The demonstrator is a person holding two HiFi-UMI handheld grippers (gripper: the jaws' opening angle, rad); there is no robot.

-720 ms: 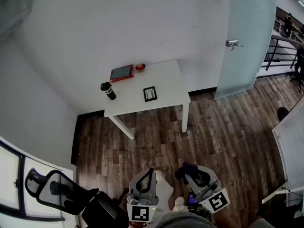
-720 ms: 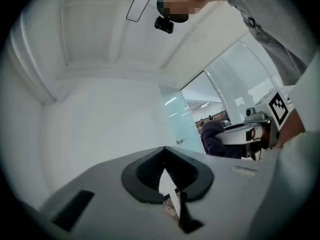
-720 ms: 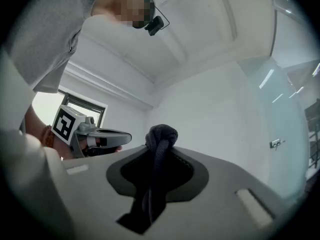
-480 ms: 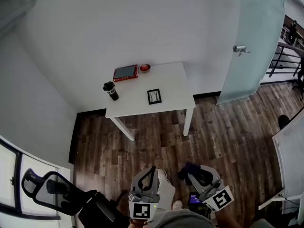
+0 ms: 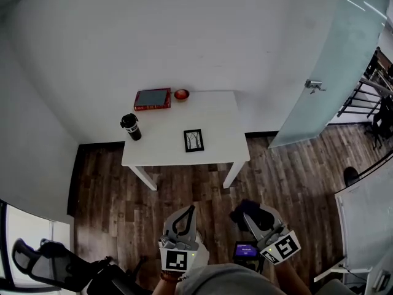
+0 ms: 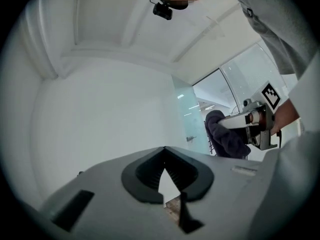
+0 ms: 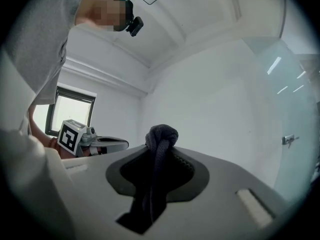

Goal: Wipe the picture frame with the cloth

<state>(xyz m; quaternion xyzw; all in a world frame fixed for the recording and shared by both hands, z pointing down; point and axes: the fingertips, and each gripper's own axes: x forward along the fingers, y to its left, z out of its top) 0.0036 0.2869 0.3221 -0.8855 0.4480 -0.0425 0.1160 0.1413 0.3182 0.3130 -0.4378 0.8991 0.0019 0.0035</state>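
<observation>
Picture frame (image 5: 193, 140) black, rectangular, cloth (image 7: 160, 136) dark, bunched

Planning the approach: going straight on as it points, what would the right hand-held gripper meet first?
Likely the white wall; past the cloth in its jaws, its view shows nothing nearer, though depth is unclear.

This looks like an office room. A black office chair (image 5: 46, 260) stands in one corner. There is a tall frosted glass door (image 5: 331, 72) with a metal handle (image 5: 315, 85), and a metal railing (image 5: 362, 100) shows beyond it. The walls (image 5: 184, 29) are plain white, the floor (image 5: 295, 177) has dark wood-look planks, and one small white table (image 5: 215, 115) stands against the wall.
</observation>
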